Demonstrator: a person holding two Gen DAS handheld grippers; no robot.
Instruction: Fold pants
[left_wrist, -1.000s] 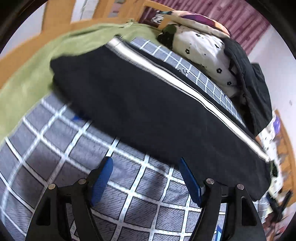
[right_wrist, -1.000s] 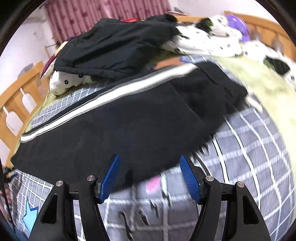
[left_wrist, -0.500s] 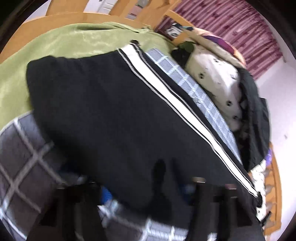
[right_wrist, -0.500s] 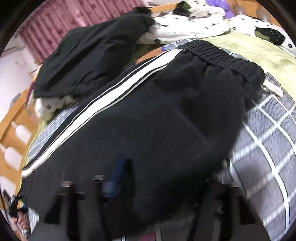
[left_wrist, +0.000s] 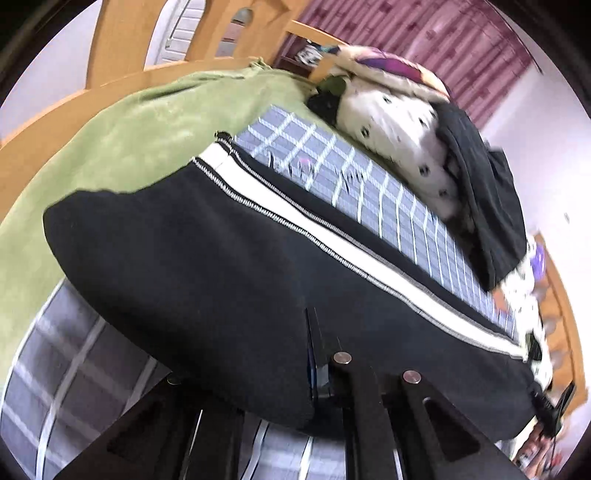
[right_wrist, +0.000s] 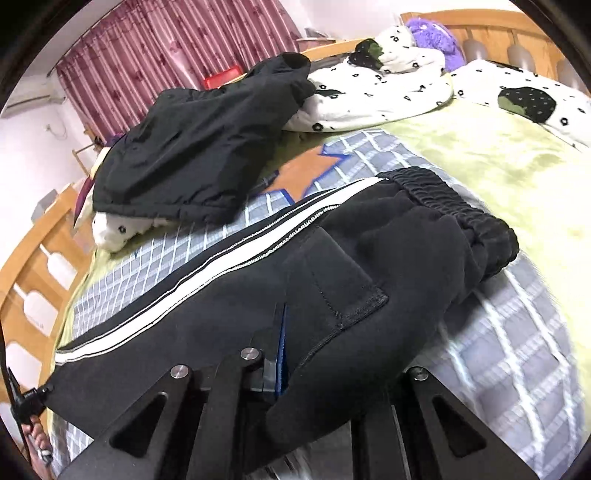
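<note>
Left wrist view is showing the left tool (left_wrist: 314, 373) pinching the near edge of the black pants (left_wrist: 207, 280), white-striped, lying lengthwise on the checked bed (left_wrist: 369, 192). The right tool (right_wrist: 282, 369) is gripping the seat below the waistband (right_wrist: 454, 206). Soft, limp fleece; edge holds suit it.

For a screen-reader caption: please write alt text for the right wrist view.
The right gripper is shut on the near edge of black pants with a white side stripe, on a grey checked sheet. Behind lie a black jacket and spotted white bedding.
</note>
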